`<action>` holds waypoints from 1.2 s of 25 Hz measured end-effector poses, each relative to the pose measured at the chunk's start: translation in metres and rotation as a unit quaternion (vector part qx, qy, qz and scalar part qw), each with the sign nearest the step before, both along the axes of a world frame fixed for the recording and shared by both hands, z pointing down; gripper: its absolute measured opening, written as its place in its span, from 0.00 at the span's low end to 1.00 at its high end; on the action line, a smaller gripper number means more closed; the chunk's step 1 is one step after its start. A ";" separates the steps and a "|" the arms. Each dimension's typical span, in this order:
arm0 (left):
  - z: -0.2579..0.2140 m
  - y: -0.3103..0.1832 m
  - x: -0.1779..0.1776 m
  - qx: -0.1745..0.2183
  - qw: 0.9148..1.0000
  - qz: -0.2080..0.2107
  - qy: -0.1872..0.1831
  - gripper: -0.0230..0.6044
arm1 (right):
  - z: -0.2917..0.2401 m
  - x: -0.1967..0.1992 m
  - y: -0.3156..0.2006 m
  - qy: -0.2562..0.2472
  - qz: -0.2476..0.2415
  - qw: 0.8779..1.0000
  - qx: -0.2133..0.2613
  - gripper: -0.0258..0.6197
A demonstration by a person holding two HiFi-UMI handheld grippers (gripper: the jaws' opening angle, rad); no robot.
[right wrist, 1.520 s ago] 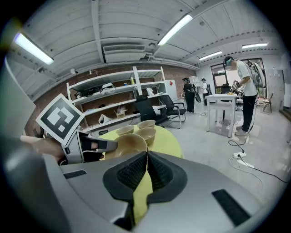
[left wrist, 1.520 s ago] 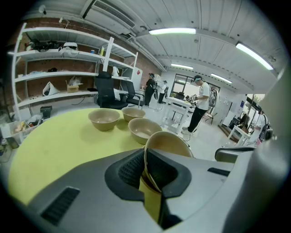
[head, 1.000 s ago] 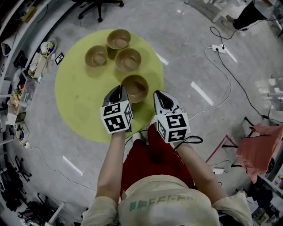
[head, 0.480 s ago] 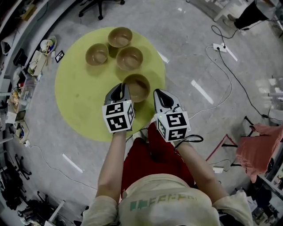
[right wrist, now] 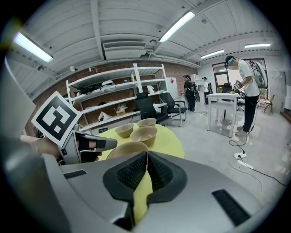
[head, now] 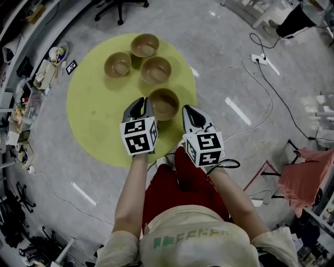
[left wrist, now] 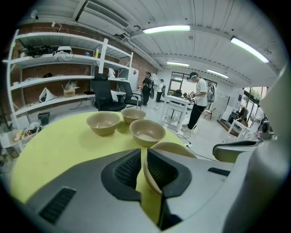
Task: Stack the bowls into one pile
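Four tan bowls sit apart on a round yellow table (head: 94, 120). The nearest bowl (head: 164, 103) is at the table's front right, with one bowl (head: 156, 70) behind it, another (head: 117, 64) at the back left and the farthest (head: 145, 45) at the back. My left gripper (head: 140, 106) hovers just left of the nearest bowl, jaws shut and empty. In the left gripper view that bowl (left wrist: 175, 149) lies just behind the right jaw. My right gripper (head: 192, 113) hangs off the table's right edge, shut and empty; the nearest bowl (right wrist: 127, 148) shows ahead of it.
An office chair (head: 120, 8) stands beyond the table. Cluttered shelves (head: 21, 104) line the left side. Cables and a power strip (head: 259, 57) lie on the floor at right, near a pink cloth (head: 302, 177). People (right wrist: 248, 91) stand by a white desk.
The head view has shifted slightly, so the bowls sit a little lower and further right. Both grippers stay shut beside the nearest bowl.
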State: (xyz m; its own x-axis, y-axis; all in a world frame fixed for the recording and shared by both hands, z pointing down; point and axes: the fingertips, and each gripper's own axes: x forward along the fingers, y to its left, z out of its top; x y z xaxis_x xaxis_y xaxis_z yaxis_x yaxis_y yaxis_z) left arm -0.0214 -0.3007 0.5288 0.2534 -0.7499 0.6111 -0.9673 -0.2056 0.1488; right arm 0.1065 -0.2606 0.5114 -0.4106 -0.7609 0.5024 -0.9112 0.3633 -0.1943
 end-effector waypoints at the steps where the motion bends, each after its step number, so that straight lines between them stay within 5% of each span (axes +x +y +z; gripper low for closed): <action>1: -0.001 0.000 -0.001 0.002 1.000 0.000 0.000 0.10 | -0.001 0.000 0.001 0.000 0.001 1.000 0.001 0.10; 30: -0.083 0.040 -0.027 0.089 0.994 0.033 0.047 0.08 | -0.074 -0.012 0.033 0.002 0.037 0.996 0.079 0.10</action>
